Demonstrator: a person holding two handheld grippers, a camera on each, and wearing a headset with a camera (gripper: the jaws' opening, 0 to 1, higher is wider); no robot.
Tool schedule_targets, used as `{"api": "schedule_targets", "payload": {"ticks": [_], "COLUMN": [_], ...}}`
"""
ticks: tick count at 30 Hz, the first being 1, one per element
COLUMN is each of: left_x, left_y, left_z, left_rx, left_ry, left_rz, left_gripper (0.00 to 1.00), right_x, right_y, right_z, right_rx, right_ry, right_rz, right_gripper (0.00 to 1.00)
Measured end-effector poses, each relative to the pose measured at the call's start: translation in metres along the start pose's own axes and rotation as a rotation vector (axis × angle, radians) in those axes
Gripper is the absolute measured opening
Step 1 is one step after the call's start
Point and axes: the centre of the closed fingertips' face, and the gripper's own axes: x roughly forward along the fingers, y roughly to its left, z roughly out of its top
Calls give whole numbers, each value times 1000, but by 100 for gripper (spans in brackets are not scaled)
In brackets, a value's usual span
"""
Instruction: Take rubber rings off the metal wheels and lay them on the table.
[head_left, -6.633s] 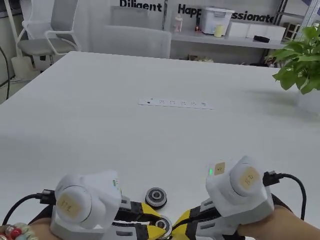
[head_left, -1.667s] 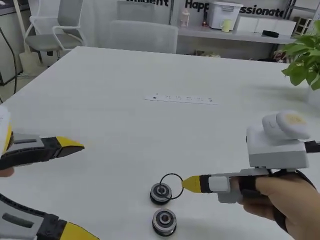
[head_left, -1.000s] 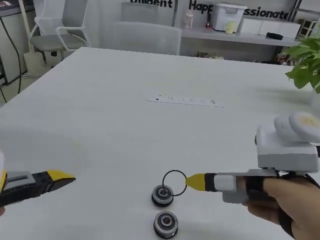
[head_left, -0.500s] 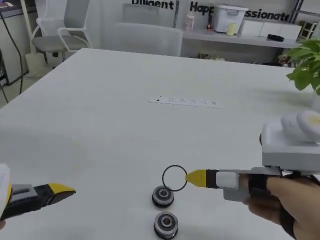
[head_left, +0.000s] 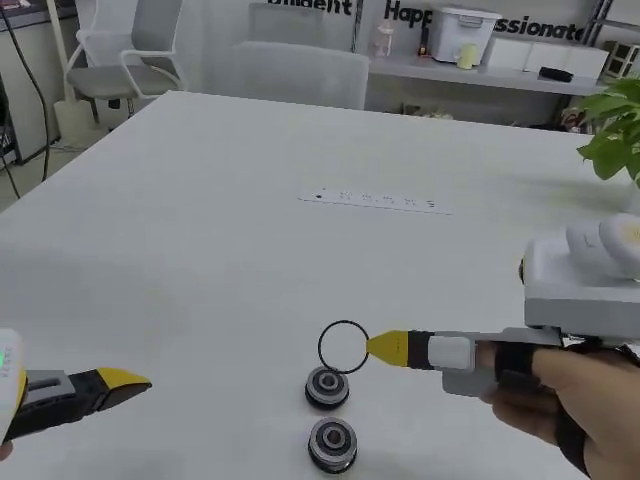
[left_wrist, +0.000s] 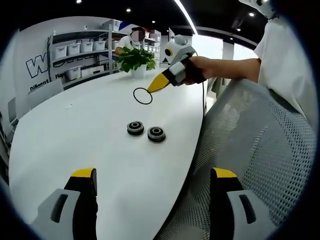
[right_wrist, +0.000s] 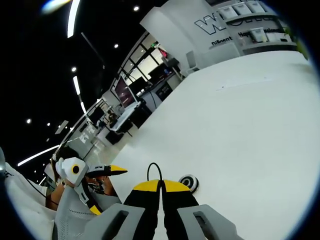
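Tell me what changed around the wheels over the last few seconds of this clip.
The right gripper, jaws shut on the rubber ring, has pulled it off the farther metal wheel and lifted it clear. The left gripper, earlier beside the wheels, has drawn back leftward, jaws open. That wheel and the nearer metal wheel kept their places on the table.

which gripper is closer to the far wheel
Right. The right gripper, shut on the rubber ring, hangs just up and right of the far wheel; the open left gripper is well off to its left.
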Motion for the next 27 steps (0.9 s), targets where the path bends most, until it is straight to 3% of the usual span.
{"api": "schedule_targets", "payload": {"ticks": [8, 27], "left_x": [1, 0], "left_y": [0, 2], "left_z": [-2, -2], "left_rx": [-19, -30], "left_ry": [-2, -13], "left_rz": [0, 12], "left_gripper": [93, 92], "right_x": [4, 19], "right_y": [6, 20], "right_z": [-2, -20], "right_rx": [-12, -58], "right_ry": [9, 86], "right_rz": [14, 40], "right_gripper": [0, 0]}}
